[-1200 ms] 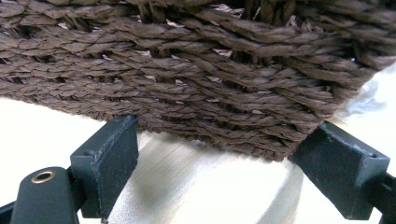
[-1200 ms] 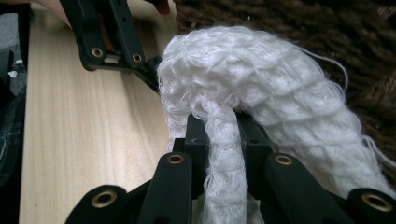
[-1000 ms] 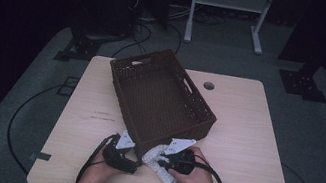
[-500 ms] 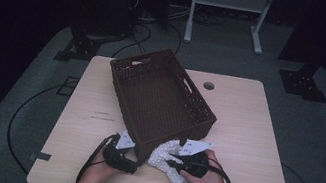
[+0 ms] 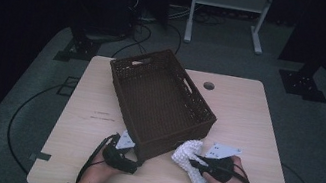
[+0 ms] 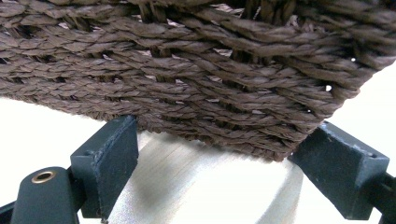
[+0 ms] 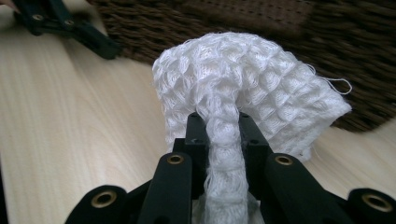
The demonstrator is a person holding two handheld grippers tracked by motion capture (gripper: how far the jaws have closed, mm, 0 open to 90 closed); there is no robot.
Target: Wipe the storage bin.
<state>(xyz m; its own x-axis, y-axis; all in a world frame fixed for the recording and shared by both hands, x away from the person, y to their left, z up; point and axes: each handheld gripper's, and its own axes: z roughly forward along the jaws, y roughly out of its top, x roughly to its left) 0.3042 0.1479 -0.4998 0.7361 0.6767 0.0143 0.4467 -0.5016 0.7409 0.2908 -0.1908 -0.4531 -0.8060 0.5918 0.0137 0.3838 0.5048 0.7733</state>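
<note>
A brown woven basket (image 5: 159, 103) stands askew on the wooden table (image 5: 257, 118). Its near corner (image 6: 224, 84) lies between the wide-set jaws of my left gripper (image 6: 224, 140), whose tips press its lower edge; the corner is raised a little off the wood. From above, my left gripper (image 5: 134, 158) sits at that corner. My right gripper (image 7: 219, 126) is shut on a white waffle-weave cloth (image 7: 243, 74), which bunches over the jaws. In the high view the cloth (image 5: 185, 152) hangs from my right gripper (image 5: 195, 163) just right of the basket's near corner.
A round cable hole (image 5: 208, 86) lies in the table behind the basket. Bare wood stretches to the right and far left of the basket. On the dark floor behind are a white rack (image 5: 228, 11), cables and black stands (image 5: 305, 81).
My right gripper has moved to the right with the cloth, drawing it away from the basket's near corner. The left gripper and basket have stayed put.
</note>
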